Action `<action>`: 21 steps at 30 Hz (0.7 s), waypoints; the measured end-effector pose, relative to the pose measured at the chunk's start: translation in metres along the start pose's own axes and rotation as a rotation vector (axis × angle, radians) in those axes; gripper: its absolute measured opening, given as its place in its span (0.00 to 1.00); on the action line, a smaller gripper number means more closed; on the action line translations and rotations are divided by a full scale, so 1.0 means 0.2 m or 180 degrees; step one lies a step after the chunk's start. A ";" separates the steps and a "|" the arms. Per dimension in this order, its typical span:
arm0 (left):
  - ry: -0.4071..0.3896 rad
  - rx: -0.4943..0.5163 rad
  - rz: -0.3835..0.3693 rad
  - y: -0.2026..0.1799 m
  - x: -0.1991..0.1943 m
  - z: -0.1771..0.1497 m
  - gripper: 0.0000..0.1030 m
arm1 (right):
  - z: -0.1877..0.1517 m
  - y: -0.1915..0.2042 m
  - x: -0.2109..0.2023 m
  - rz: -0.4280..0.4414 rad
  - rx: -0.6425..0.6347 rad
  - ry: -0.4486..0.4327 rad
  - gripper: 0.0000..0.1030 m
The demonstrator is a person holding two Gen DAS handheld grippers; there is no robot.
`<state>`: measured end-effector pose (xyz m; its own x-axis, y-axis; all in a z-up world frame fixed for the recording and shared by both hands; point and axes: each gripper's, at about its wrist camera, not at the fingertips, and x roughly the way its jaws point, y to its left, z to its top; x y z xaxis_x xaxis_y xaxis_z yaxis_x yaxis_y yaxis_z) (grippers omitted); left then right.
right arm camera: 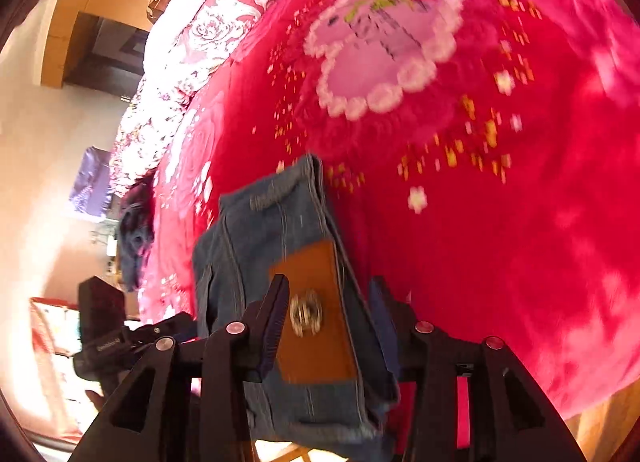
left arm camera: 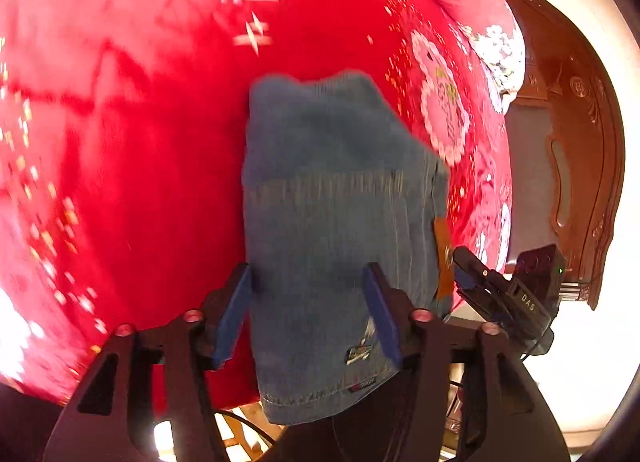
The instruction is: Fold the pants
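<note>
The folded blue denim pants (left arm camera: pixel 332 222) are held up over the red bedspread (left arm camera: pixel 140 142). My left gripper (left arm camera: pixel 308 294) has its jaws around the near hem end of the pants, blue pads against the cloth on both sides. My right gripper (right arm camera: pixel 328 302) is shut on the waistband end of the pants (right arm camera: pixel 288 282), across the brown leather patch (right arm camera: pixel 316 310). The right gripper also shows in the left wrist view (left arm camera: pixel 500 294) at the pants' right edge. The frames are motion-blurred.
The red bedspread (right arm camera: pixel 480 222) has a pink heart motif (right arm camera: pixel 384 42). A floral quilt (right arm camera: pixel 192 62) lies along the far side. A carved wooden headboard (left arm camera: pixel 580 142) stands at right. A dark garment (right arm camera: pixel 136 230) hangs at the bed's edge.
</note>
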<state>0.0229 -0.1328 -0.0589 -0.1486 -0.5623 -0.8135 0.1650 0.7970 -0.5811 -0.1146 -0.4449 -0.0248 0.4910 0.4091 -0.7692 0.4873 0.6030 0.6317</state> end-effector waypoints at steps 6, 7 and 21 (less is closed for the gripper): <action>0.0062 -0.0017 0.0058 -0.08 0.04 -0.05 0.60 | -0.11 0.08 0.03 -0.0143 -0.0355 -0.0029 0.13; 0.0061 0.0055 0.0182 -0.10 0.06 -0.06 0.59 | -0.12 0.13 0.00 -0.0228 -0.0545 -0.0120 0.10; 0.0642 0.0051 -0.0022 -0.03 0.08 -0.24 0.59 | -0.30 -0.01 -0.13 -0.0279 -0.0259 0.0061 0.43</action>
<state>-0.0272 -0.1358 -0.0664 -0.3417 -0.5108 -0.7888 0.1785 0.7888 -0.5882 -0.1728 -0.4157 -0.0114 0.4348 0.3650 -0.8233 0.4671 0.6902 0.5527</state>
